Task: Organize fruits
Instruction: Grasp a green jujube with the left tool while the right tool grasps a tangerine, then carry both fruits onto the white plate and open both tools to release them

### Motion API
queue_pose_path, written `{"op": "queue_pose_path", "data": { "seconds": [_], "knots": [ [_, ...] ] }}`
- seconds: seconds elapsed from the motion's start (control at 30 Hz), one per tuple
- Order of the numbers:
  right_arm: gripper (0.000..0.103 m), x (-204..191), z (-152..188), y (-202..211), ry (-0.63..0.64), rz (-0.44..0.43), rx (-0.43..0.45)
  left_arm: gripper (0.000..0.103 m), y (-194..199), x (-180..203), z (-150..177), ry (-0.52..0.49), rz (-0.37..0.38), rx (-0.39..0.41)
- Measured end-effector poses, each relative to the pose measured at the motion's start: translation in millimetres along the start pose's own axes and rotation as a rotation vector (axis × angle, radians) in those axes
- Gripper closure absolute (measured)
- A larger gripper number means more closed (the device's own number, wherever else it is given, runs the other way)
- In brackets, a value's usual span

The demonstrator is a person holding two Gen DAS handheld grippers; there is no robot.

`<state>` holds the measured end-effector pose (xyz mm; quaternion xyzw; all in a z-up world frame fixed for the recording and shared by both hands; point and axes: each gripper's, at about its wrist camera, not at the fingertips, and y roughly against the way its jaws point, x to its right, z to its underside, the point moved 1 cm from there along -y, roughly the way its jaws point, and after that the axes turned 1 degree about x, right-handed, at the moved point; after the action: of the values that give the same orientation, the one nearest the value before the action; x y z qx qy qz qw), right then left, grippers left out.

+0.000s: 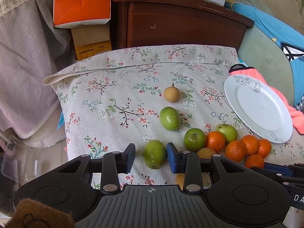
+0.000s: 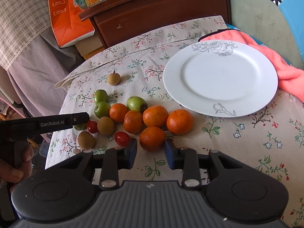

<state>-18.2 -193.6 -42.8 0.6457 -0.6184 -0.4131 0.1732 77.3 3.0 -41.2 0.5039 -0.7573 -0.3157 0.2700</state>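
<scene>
A green fruit (image 1: 154,153) lies on the flowered cloth between the fingers of my left gripper (image 1: 152,156). The right pad touches it, while a strip of cloth shows beside the left pad. My right gripper (image 2: 151,152) is shut on the nearest orange (image 2: 152,138), which rests on the cloth at the front of a cluster of several oranges (image 2: 155,115). More green fruits (image 1: 169,118), tan round fruits (image 2: 105,125) and two cherry tomatoes (image 2: 122,138) lie around them. The white plate (image 2: 220,76) behind the oranges holds nothing.
A dark wooden cabinet (image 1: 180,24) and orange cartons (image 1: 81,3) stand behind the table. A pink towel (image 2: 266,57) lies under the plate's far edge. A person's hand (image 2: 17,163) holds the left gripper's handle at the table's left edge.
</scene>
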Motion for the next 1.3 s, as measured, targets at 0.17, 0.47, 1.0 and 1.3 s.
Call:
{"op": "queue_pose_path", "data": {
  "seconds": [0.17, 0.47, 1.0, 1.3],
  "knots": [
    [0.074, -1, 1, 0, 0.009, 0.001, 0.010, 0.079, 0, 6, 3, -0.029, 0.003, -0.001],
    [0.075, -2, 0, 6, 0.007, -0.022, 0.007, 0.079, 13, 10, 2, -0.020, 0.016, 0.025],
    [0.075, 9, -11, 37, -0.007, -0.059, 0.083, 0.079, 39, 45, -10, -0.041, 0.126, 0.110],
    [0.075, 42, -36, 49, -0.049, -0.001, 0.104, 0.079, 23, 86, -29, -0.039, 0.228, 0.109]
  ]
}}
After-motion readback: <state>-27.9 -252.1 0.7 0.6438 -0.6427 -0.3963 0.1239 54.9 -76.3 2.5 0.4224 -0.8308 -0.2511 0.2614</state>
